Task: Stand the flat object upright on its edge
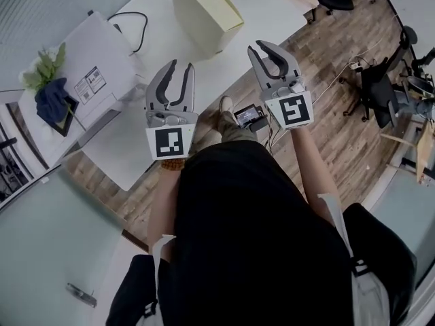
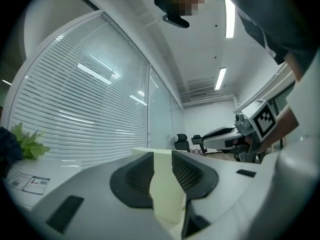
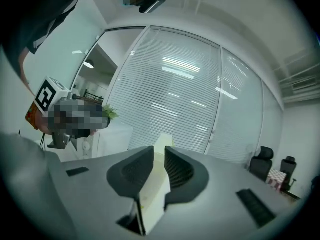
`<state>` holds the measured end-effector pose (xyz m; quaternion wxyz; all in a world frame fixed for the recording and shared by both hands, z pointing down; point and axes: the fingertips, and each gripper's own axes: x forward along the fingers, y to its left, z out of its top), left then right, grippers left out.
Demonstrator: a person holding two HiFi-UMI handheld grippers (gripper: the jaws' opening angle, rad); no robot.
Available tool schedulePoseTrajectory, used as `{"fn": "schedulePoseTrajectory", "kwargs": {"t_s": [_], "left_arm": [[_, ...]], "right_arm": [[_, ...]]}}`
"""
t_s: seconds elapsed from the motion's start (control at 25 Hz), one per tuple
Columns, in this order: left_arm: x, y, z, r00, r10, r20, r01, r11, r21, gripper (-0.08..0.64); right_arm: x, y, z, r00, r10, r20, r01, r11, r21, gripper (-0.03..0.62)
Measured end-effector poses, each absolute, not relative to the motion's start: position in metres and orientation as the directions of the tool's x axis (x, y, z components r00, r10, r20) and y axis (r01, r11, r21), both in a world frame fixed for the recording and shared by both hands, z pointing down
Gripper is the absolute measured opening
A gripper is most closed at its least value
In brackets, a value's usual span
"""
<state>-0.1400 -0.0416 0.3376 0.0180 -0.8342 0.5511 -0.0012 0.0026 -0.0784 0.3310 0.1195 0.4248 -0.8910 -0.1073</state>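
Black clothing (image 1: pixel 258 250) of the person is filling the lower head view. Beyond it, the pale yellow flat slab (image 1: pixel 204 12) is standing on its edge on the white worktop (image 1: pixel 156 12), apparently unsupported. Well short of it, the left gripper (image 1: pixel 181 66) is gaping wide and the right gripper (image 1: pixel 258 47) only narrowly, the 2 holding nothing. The standing step looks done; the next move calls only for keeping clear.

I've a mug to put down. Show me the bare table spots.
Bare: the table corner in front of the white box, and the strip right of the cream flat object. Crowded: left end, with plant and blue cloth; a cable lies between box and object.
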Motion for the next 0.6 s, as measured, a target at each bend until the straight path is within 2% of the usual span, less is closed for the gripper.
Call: {"fn": "schedulePoseTrajectory", "kwargs": {"t_s": [0.6], "left_arm": [[-0.192, 0.047, 0.355, 0.509, -0.860, 0.029, -0.859, -0.510, -0.042, 0.110]], "right_arm": [[-0.030, 0.009, 0.351, -0.474, -0.864, 0.169, -0.800, 0.503, 0.328, 0.041]]}}
